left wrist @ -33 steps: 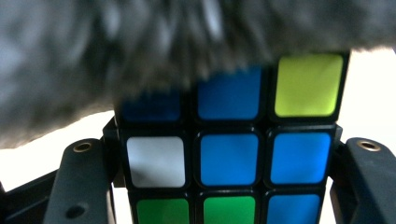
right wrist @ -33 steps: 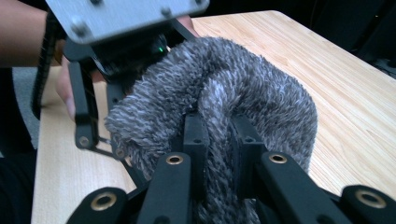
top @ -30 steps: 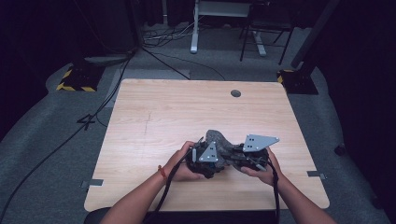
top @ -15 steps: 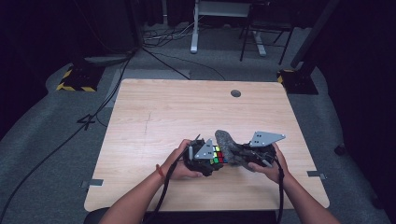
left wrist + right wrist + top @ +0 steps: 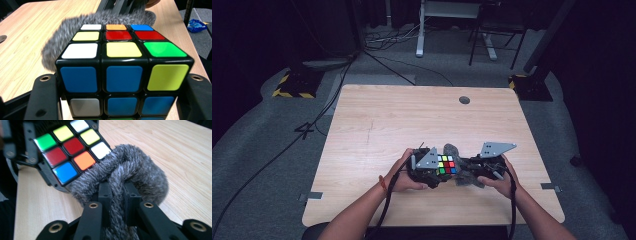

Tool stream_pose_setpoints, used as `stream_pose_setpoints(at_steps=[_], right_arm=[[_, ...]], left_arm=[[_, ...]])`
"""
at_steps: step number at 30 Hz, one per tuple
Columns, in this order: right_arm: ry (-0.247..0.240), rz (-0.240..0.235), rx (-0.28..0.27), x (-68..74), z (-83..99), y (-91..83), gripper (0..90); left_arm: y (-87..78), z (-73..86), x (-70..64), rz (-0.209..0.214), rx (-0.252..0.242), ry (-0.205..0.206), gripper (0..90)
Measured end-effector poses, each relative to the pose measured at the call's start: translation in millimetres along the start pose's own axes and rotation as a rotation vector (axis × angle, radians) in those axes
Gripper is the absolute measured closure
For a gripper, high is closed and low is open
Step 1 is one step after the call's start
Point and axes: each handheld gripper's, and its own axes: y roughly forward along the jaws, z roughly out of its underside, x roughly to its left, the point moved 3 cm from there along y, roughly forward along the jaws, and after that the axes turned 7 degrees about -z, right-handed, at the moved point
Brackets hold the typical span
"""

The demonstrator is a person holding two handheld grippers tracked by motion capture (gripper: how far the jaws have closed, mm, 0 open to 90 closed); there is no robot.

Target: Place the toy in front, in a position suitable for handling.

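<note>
Left gripper (image 5: 439,167) squeezes color cube (image 5: 123,67) tight, low over table (image 5: 377,125). Right gripper (image 5: 116,192) pinches fuzzy gray cloth (image 5: 130,170) (rolled up), touching cube's far side, straight across from left gripper.

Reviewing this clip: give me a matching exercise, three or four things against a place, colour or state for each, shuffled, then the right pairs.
Things:
1. puzzle cube
2. fuzzy cloth
3. table
4. left gripper

Descriptions:
A. light wood, with a round hole near its far edge
B. grey and furry, pinched between the right gripper's jaws
C. black frame with coloured squares
D. shut on the cube, one jaw at each side

Pairs: 1-C, 2-B, 3-A, 4-D
</note>
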Motion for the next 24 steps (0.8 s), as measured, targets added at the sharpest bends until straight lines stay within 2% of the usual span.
stream_pose_setpoints(at_steps=[5,9,15,16,21,22,23,24], right_arm=[[-0.021,-0.014,-0.045,4.3,-7.0,-6.4,80.2],[-0.049,-0.01,-0.049,9.3,-10.4,-6.8,80.1],[-0.083,0.009,-0.051,13.3,-13.8,-7.0,80.1],[-0.087,0.018,-0.041,13.3,-13.9,-6.0,80.0],[-0.066,0.025,-0.011,10.1,-9.3,-3.3,80.0],[-0.062,0.028,0.03,9.1,-4.8,1.1,80.0],[-0.062,0.028,0.03,9.1,-4.8,1.1,80.0],[-0.067,0.027,0.06,9.0,-1.2,5.4,80.0]], left_arm=[[4.0,2.1,0.5,-0.004,0.027,0.014,33.3],[4.2,1.9,0.5,-0.014,0.038,0.033,32.8],[3.5,1.7,1.7,-0.026,0.046,0.038,33.1],[1.9,1.3,2.6,-0.028,0.035,0.028,33.3],[-1.2,-1.3,2.3,-0.033,0.02,0.028,33.5],[-2.9,-3.3,1.7,-0.036,0.007,0.025,33.5],[-2.9,-3.3,1.7,-0.036,0.007,0.025,33.6],[-3.9,-4.8,1.7,-0.034,-0.003,0.025,33.6]])
